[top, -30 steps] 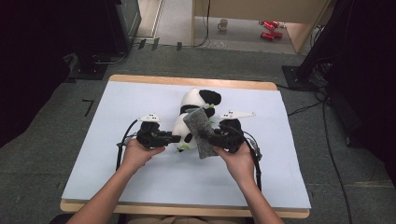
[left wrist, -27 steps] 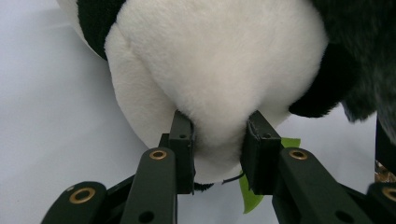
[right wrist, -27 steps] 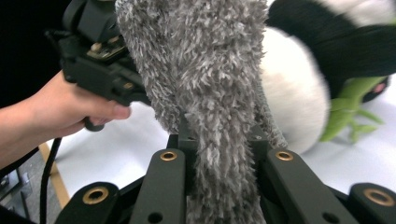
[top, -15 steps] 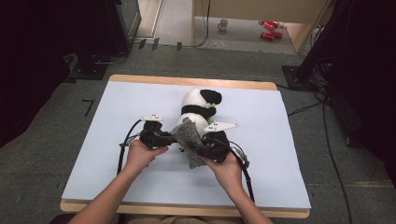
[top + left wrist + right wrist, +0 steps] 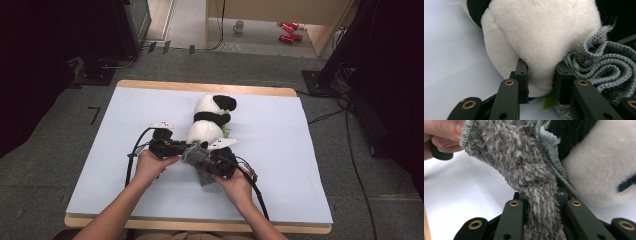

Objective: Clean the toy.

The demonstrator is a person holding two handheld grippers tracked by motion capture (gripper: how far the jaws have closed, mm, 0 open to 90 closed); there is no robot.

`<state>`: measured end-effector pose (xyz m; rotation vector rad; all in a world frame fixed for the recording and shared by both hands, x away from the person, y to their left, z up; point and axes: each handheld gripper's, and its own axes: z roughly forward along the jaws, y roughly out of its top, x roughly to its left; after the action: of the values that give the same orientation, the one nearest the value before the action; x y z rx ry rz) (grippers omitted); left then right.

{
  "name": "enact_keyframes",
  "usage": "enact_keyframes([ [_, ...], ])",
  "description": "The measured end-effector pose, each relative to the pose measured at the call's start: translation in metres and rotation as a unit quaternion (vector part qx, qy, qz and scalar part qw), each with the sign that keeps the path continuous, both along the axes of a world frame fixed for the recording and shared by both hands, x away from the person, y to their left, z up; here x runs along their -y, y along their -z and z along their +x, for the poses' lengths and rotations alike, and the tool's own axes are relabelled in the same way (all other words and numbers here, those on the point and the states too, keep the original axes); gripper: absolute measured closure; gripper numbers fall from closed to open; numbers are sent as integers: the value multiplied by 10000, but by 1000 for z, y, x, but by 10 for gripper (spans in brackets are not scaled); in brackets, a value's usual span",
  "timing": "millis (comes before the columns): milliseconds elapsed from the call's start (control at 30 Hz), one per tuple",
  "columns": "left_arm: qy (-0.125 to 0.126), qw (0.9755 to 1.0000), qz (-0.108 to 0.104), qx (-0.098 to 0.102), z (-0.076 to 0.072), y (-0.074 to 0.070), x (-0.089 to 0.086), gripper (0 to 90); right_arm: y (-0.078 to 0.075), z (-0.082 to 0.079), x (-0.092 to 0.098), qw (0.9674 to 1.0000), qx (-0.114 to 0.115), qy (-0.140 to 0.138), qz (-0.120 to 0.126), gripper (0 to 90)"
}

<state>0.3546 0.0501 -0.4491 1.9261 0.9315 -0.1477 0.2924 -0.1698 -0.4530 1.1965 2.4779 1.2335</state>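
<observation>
Panda plush (image 5: 209, 120) lies lengthwise, head far; left gripper (image 5: 540, 81) pinches it, right gripper (image 5: 540, 197) clamps grey cloth (image 5: 524, 170)

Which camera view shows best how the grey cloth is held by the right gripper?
The right gripper view: the grey cloth hangs up close, pinched between the right gripper's jaws. The left gripper view shows its bunched, ribbed hem beside the panda toy. The high view shows a small grey bundle between both hands.

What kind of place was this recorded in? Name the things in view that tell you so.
Probably a lab or workshop set up for recording: a wooden table covered by a pale blue sheet on grey carpet, dark equipment stands and loose cables around it, and a mug on the floor beyond.
</observation>
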Motion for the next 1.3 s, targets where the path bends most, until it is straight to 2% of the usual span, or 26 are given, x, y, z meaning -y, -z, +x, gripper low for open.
enact_keyframes([
  [133, 3, 10000, 43, 20, 1, -1, -1, 697, 7, 2, 0, 9998, -96, -11, -165, 766],
  [233, -25, 10000, 17, 20, 2, -2, -3, 695, 15, 4, -1, 9986, -337, -49, -406, 765],
  [333, -1, 10000, 22, 73, 2, -2, -3, 693, 15, 5, -1, 9981, -417, -93, -438, 763],
  [467, -16, 10000, -8, 53, 3, -1, -6, 691, 3, 1, -1, 9974, -207, -338, -603, 761],
  [600, -28, 10000, 3, 80, 5, -1, -8, 691, -11, -2, 3, 9978, -48, -456, -478, 762],
  [733, -21, 10000, 7, 93, 5, -1, -8, 690, -30, -4, 10, 9985, 126, -415, -325, 763],
  [900, 19, 9999, 62, 141, 4, 0, -6, 688, -52, -6, 23, 9988, 375, -264, 185, 764],
  [967, 40, 9999, 81, 142, 3, 0, -5, 688, -64, -7, 30, 9975, 569, -116, 411, 764],
  [1033, 47, 9998, 90, 156, 3, 0, -4, 688, -71, -9, 34, 9961, 717, -14, 516, 764],
  [1133, 61, 9998, 94, 162, 1, 0, -2, 688, -75, -8, 39, 9951, 801, 119, 564, 764],
  [1300, 109, 9997, 128, 176, 1, 0, 0, 687, -67, 0, 36, 9959, 677, 202, 565, 764],
])
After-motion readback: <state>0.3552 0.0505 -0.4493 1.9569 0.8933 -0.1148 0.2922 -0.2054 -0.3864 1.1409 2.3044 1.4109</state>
